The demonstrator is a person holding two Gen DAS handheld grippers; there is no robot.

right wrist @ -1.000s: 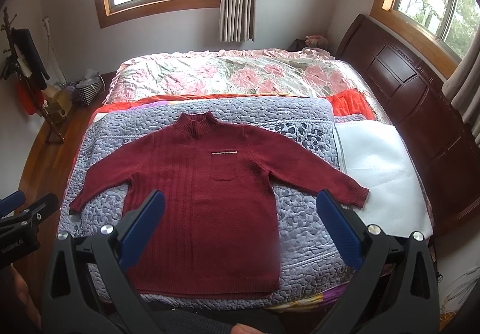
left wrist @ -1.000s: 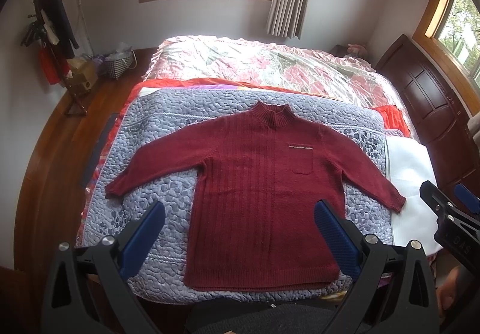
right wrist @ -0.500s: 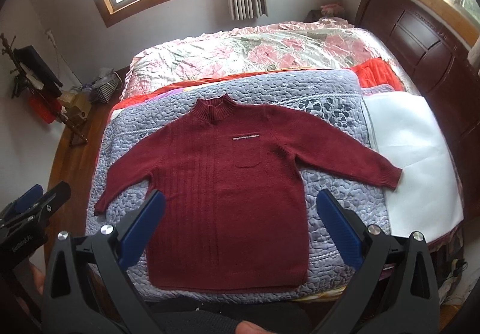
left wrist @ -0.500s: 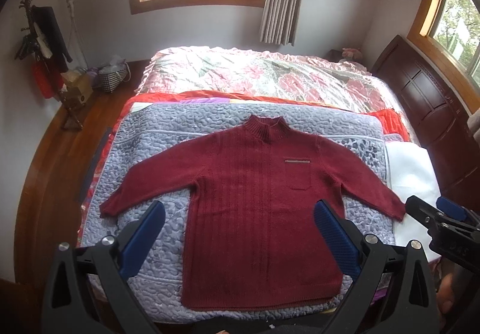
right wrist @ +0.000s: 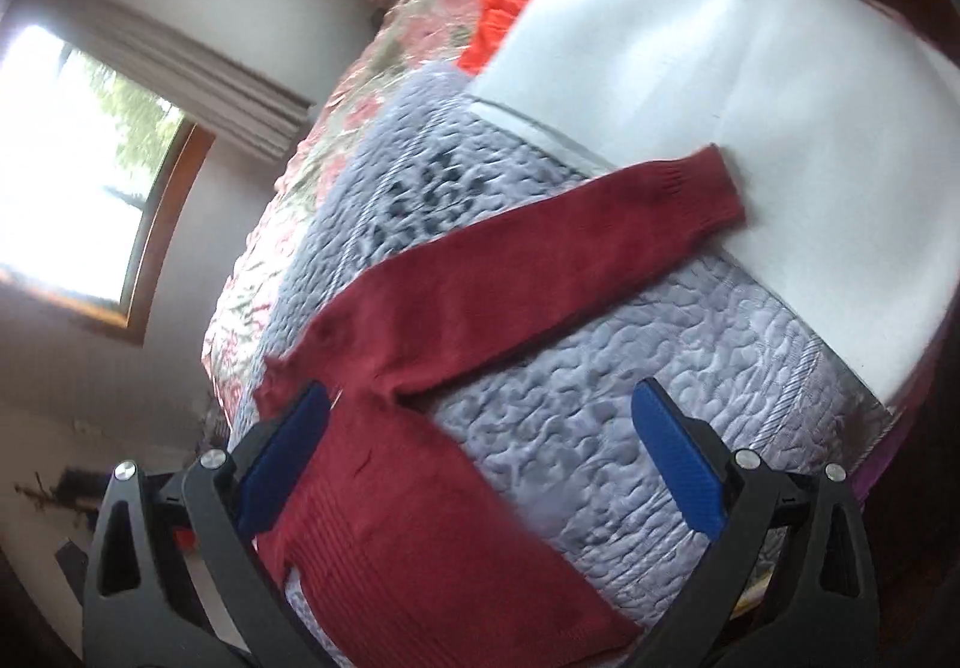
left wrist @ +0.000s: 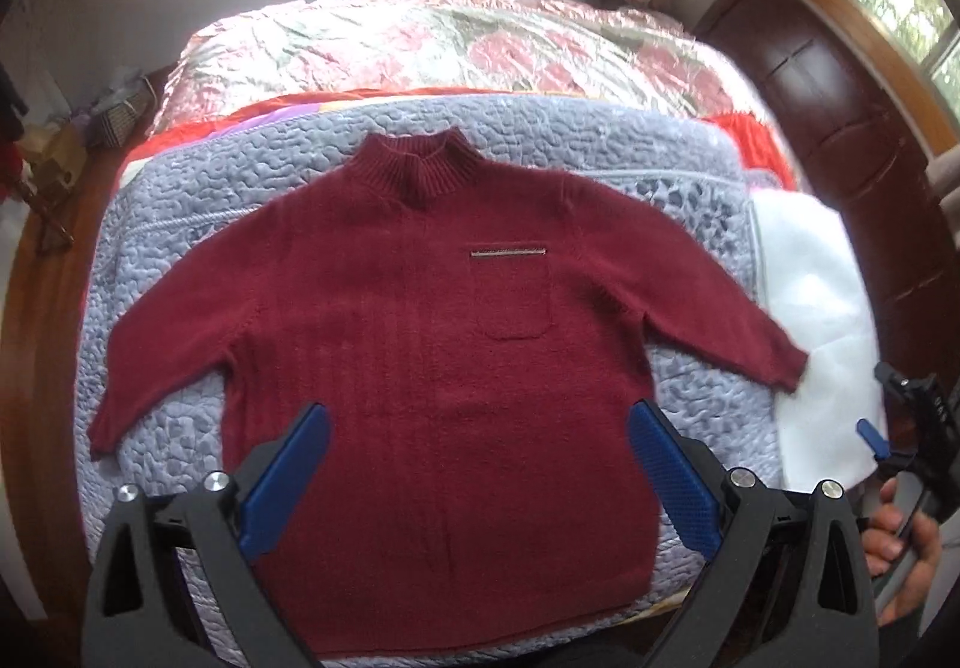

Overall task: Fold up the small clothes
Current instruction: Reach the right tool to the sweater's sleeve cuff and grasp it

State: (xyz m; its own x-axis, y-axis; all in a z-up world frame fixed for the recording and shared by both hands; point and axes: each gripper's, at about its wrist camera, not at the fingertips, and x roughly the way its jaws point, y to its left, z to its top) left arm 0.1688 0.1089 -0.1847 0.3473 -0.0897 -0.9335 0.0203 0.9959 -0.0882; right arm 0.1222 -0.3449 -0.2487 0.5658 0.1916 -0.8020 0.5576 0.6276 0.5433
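Observation:
A dark red knitted sweater (left wrist: 432,356) lies flat and face up on a lilac quilted blanket (left wrist: 690,170), collar far, both sleeves spread out. My left gripper (left wrist: 477,446) hangs open above its lower half, nothing between its blue pads. The right wrist view is tilted hard. There the sweater's right sleeve (right wrist: 540,272) runs out to a cuff resting on a white sheet (right wrist: 750,86). My right gripper (right wrist: 480,428) is open over the blanket beside the sweater's side, clear of the cloth. In the left wrist view the right gripper (left wrist: 918,428) shows at the right edge, held by a hand (left wrist: 900,554).
A floral bedspread (left wrist: 420,44) covers the far part of the bed, with orange fabric (left wrist: 750,140) at its right. A dark wooden headboard (left wrist: 840,128) stands on the right. Wooden floor, a basket and a coat stand (left wrist: 42,170) lie left of the bed.
Both grippers have come lower and closer to the sweater. The right gripper has swung right and rolled sharply, now facing the right sleeve and white sheet. The sweater has not moved.

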